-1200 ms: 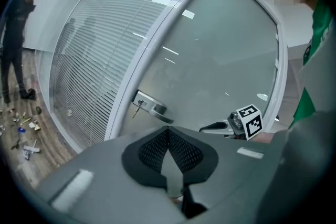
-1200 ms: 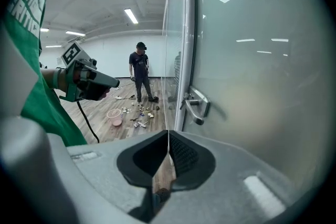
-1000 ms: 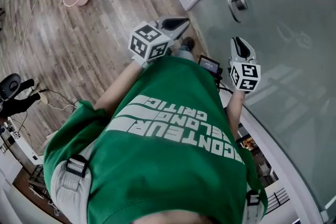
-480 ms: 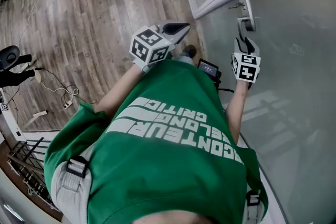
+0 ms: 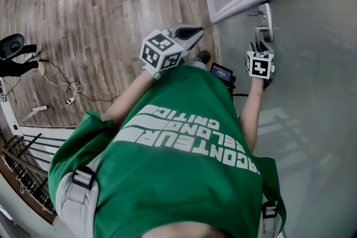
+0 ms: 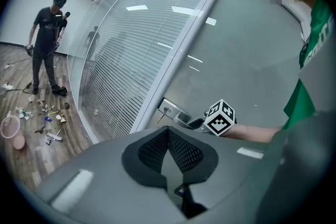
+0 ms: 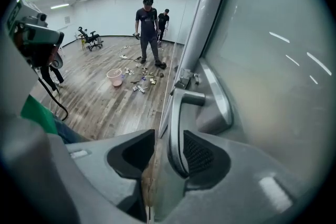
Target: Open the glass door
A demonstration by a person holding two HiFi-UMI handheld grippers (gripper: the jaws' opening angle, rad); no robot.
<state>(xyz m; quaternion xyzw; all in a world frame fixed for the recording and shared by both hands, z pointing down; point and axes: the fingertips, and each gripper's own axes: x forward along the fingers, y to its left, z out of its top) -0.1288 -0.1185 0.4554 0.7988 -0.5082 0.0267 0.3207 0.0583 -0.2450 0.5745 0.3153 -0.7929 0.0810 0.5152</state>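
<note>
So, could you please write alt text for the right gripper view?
The right tongs, which have just been opening, stand open around the metal door lever on the glass door. Beyond, two people stand on a wooden floor.

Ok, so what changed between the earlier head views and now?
The right claw moved up to the door handle. Its jaws have just been opening, and the handle now stands between them, not yet clamped. The left claw kept its place in front of the person, closed and empty. The glass door looks shut, as before.
</note>
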